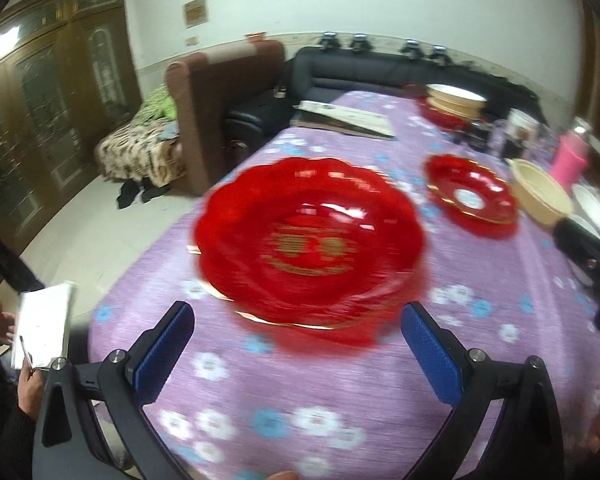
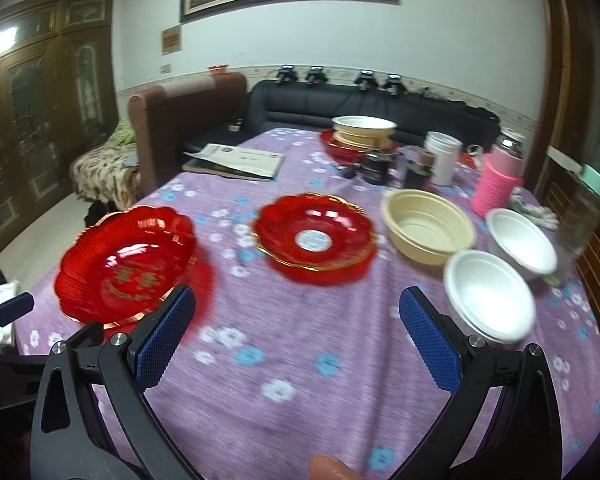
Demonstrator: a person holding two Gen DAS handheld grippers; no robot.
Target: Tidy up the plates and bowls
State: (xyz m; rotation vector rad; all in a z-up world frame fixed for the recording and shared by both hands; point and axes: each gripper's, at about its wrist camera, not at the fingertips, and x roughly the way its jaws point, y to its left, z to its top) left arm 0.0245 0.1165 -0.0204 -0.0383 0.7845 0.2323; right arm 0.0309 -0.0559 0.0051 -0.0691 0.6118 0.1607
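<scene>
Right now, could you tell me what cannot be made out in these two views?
- Gold characters on the near red plate: smeared by motion blur, both views.
- Far stack of bowls: count unclear, too small.
- Jar beside the pink cup: contents unreadable near the right wrist view's edge.

Motion blur smears the near red plate [image 1: 312, 244]; its gold lettering is unreadable.

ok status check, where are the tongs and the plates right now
Both tongs open, empty: left, right. Near red plate ahead of left tongs, untouched. Second red plate mid-table, beige bowl beside it. Path clear.
</scene>
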